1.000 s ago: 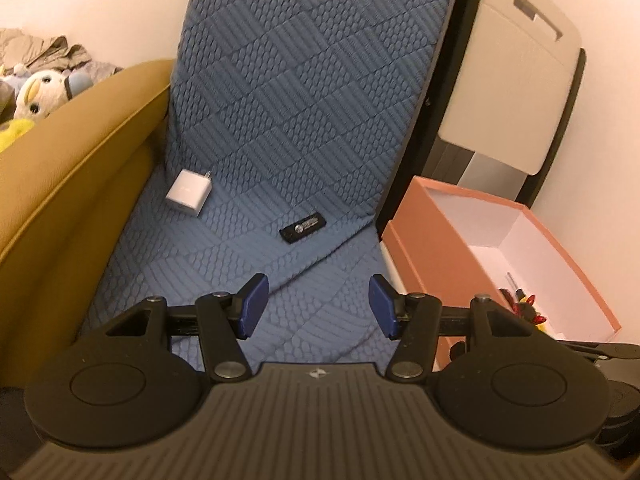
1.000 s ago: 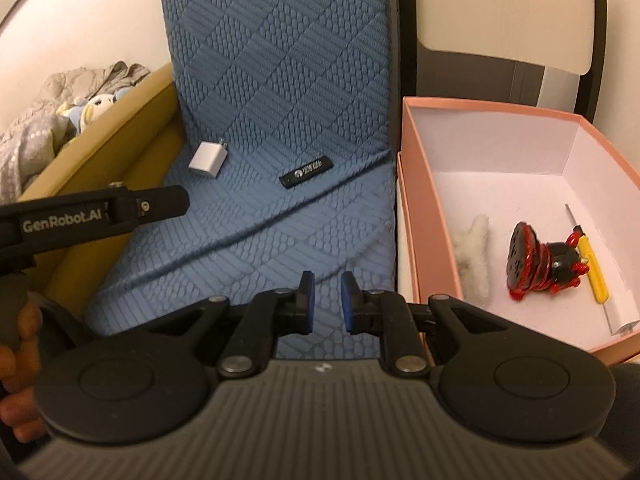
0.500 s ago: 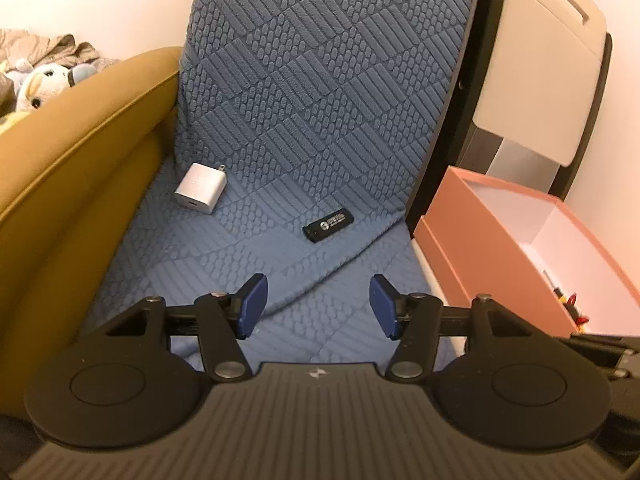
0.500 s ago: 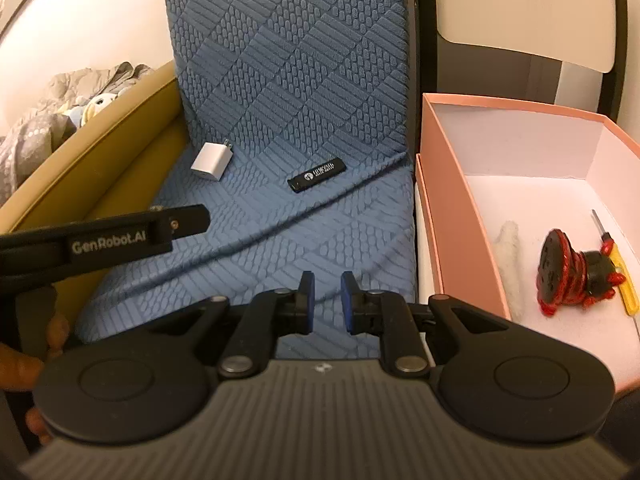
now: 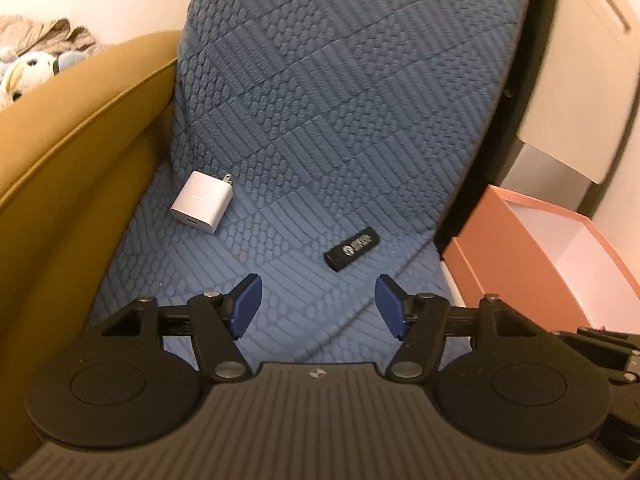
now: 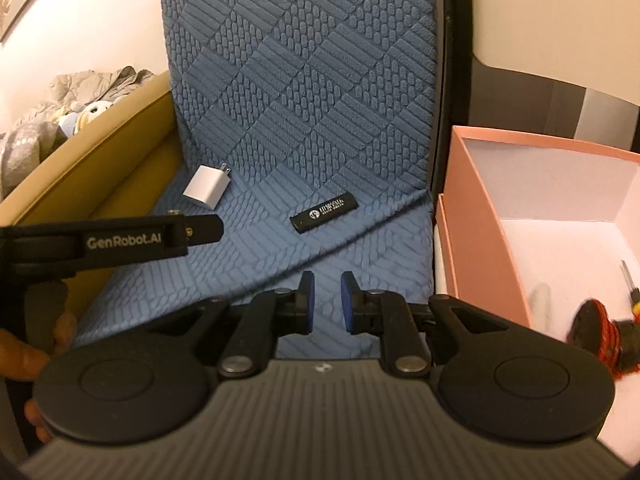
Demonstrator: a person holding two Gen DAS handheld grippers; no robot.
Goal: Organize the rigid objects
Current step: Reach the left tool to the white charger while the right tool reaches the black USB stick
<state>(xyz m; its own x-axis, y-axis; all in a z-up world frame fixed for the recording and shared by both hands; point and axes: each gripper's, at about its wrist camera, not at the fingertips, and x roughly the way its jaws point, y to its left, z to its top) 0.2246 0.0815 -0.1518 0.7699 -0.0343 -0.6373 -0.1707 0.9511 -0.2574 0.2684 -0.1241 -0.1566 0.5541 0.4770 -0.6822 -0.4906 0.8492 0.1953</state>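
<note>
Both tongs had come closer to the blue mat (image 5: 320,128) than a second before, and lower too — the pink box (image 6: 484,216) had slid off toward the right edge of each view. The left tongs (image 5: 316,306) had just been opening, and they stood apart with nothing between them. The right tongs (image 6: 327,300) were nearly together and held nothing. That looked like a reach for the next thing to put away.

Everything here sat around the mat. The yellow sofa arm (image 5: 72,152) ran along its left side; the box stood just off its right edge. On the mat lay the white charger (image 5: 202,202), near the sofa arm, and the black stick (image 5: 352,247), nearer the box. Nothing blocked either one — the stick lay closest to the left tongs.
</note>
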